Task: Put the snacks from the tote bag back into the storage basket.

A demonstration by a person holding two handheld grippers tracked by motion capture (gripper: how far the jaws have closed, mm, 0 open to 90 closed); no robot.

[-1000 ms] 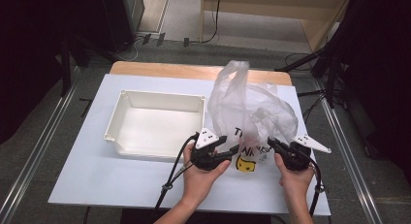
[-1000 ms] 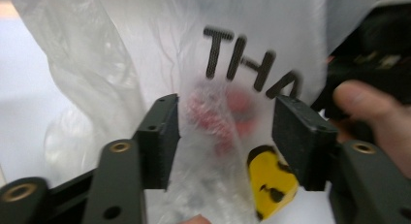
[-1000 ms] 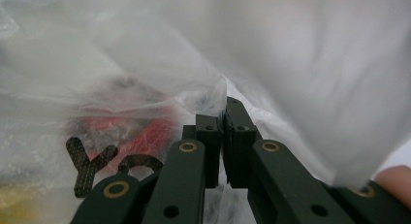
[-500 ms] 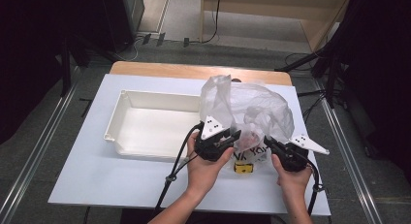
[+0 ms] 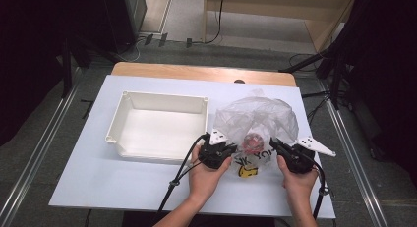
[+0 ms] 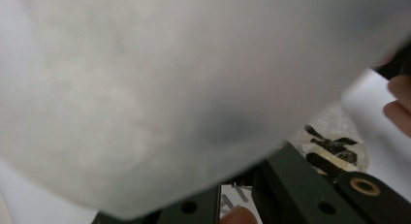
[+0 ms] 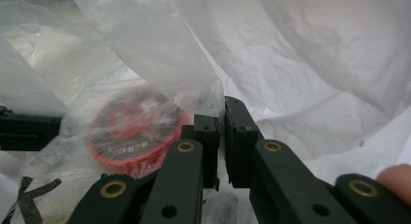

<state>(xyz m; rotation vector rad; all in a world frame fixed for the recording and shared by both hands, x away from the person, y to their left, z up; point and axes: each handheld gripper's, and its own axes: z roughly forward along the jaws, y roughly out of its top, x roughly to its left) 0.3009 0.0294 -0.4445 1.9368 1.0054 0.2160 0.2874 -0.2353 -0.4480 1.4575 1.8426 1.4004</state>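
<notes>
Both hands reach forward, low over the table; the left gripper (image 5: 227,149) and right gripper (image 5: 276,144) pinch the plastic bag (image 5: 255,116) (black letters, unreadable), jaws closed

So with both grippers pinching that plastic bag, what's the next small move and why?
Probably pull the two grippers apart to spread the bag's mouth. The left gripper and right gripper are each shut on the plastic bag, the red round item lies inside it, and the white tray sits beside.

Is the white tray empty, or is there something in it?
Empty. The high view shows the white tray with a bare bottom, and the plastic bag with the red round thing sits beside it on the table.
</notes>
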